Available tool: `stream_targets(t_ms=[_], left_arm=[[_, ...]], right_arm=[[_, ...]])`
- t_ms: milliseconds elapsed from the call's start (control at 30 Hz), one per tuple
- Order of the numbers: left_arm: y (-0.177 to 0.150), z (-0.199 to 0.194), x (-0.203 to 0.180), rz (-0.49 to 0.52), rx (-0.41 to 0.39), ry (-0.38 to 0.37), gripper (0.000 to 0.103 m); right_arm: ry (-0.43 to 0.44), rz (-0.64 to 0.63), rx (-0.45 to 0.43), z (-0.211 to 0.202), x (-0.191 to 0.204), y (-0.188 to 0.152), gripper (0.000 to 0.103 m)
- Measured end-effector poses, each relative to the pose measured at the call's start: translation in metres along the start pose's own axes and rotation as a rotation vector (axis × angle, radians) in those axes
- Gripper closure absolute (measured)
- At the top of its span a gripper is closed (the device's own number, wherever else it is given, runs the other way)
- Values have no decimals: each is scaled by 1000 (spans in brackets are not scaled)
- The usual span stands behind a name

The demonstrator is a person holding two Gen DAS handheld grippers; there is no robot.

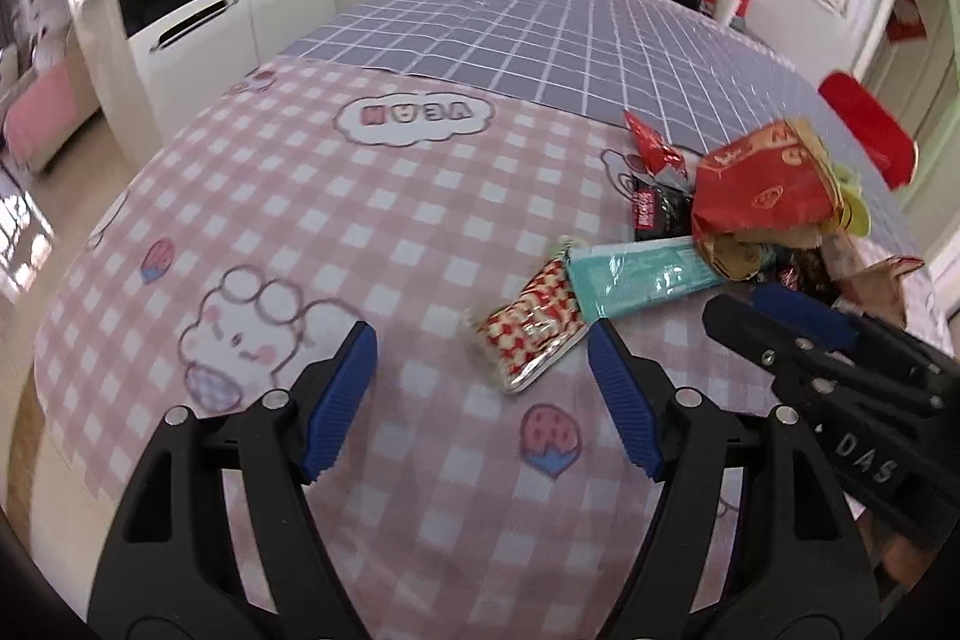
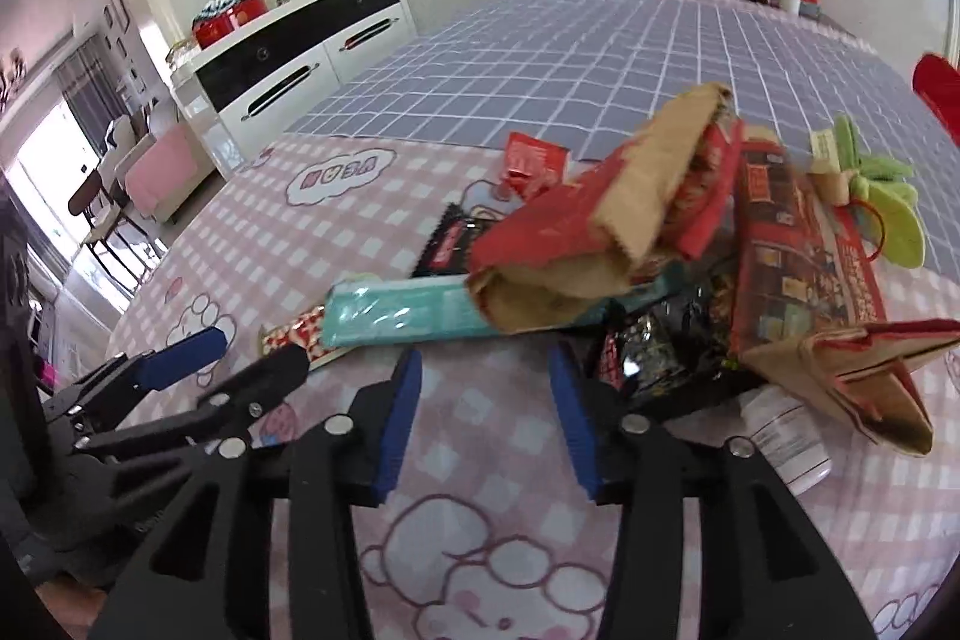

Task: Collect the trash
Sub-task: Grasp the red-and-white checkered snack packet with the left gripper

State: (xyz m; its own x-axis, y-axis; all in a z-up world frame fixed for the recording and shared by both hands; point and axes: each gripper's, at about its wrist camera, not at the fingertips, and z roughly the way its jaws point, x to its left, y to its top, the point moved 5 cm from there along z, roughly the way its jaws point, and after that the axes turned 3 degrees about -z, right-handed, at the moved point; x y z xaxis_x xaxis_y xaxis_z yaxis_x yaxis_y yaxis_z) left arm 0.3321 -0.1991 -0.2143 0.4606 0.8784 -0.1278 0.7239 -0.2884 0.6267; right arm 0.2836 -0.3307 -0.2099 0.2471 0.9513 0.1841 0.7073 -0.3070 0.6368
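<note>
From the left wrist view, the trash sits as a loose heap on the pink checked cloth (image 1: 372, 232) of the counter, not yet bagged or carried off as far as I can see, so most of the collecting looks undone. Taking the teal packet (image 1: 636, 277) as landmark: a red-and-white checked wrapper (image 1: 534, 325) lies touching its near end, a crumpled red paper bag (image 1: 762, 196) rests on its far end, and a black wrapper (image 1: 660, 211) lies just behind it. The left claw (image 1: 483, 391) is spread wide with nothing between its jaws, tilted down over the cloth just short of the checked wrapper. The right claw (image 1: 786, 316) reaches in beside the packet's far end. From the right wrist view, the teal packet (image 2: 402, 316) pokes out from under the red paper bag (image 2: 600, 232), with shiny black wrappers (image 2: 666, 346) heaped just beside it and a white jar (image 2: 786, 442) nearer the camera. The right claw (image 2: 483, 415) is partly spread, empty, pointing down just short of the packet; the left claw (image 2: 240, 358) hovers at the packet's checked-wrapper end.
</note>
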Motion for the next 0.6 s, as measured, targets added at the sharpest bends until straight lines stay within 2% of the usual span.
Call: stream_targets(t_ms=[67,300,367,433,467,600], left_arm=[[2,6,-5,28,0,14,31],[7,14,-16,87,-4,40,34],[8,14,-21,110,-3,27,43],[8,13,-28,130,-7,17,65],[7,13,-30,141,-12,25,70],[6,11,-28,107,-27,19,78]], right_arm=[[7,11,-4,0,-6,1,52],[11,27,-9,2,-17,5,49],[11,36,-16,2,-21,6,42],[8,39,-19,1,-21,7,39],[12,36,-21,1,-20,7,38],[18,43,-26,1,-20,6,37]])
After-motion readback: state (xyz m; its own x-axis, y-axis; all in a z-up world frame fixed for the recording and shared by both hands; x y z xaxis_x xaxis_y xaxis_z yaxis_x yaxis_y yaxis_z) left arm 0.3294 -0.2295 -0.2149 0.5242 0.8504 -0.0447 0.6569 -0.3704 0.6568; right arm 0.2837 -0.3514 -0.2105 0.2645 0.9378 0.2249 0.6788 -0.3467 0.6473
